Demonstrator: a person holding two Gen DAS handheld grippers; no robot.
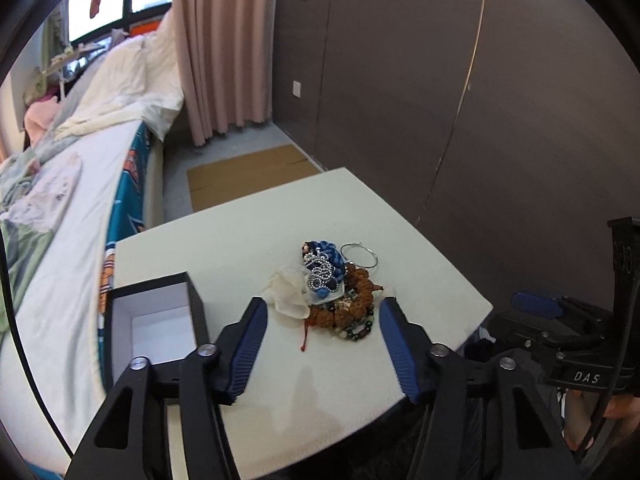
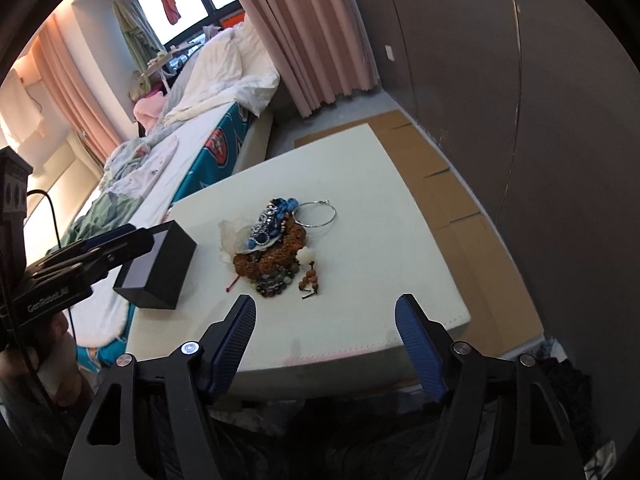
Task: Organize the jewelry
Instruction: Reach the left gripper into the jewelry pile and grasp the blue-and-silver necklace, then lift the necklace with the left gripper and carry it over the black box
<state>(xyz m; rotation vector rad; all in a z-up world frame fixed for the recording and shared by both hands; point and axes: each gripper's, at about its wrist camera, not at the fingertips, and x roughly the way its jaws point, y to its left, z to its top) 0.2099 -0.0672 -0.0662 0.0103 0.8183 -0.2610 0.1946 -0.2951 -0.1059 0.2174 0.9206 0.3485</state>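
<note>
A tangled pile of jewelry [image 1: 336,288] [image 2: 272,246] lies mid-table: brown bead bracelets, dark glass beads, a blue braided piece, silver chain, a sheer white pouch and a thin silver hoop [image 1: 359,255] [image 2: 316,213]. A black box [image 1: 156,316] [image 2: 158,270] with a white inside stands open at the table's left edge. My left gripper [image 1: 322,308] hovers open just in front of the pile, its tips on either side of the near beads, nothing pressed. My right gripper [image 2: 325,306] is open above the table's near part, short of the pile. Each gripper shows at the other view's edge.
The white table [image 1: 320,400] [image 2: 360,312] stands beside a bed [image 1: 80,200] [image 2: 188,148] with rumpled bedding on the left. Flattened cardboard [image 1: 248,174] [image 2: 460,200] lies on the floor beyond and to the right. A dark wall panel and pink curtain stand behind.
</note>
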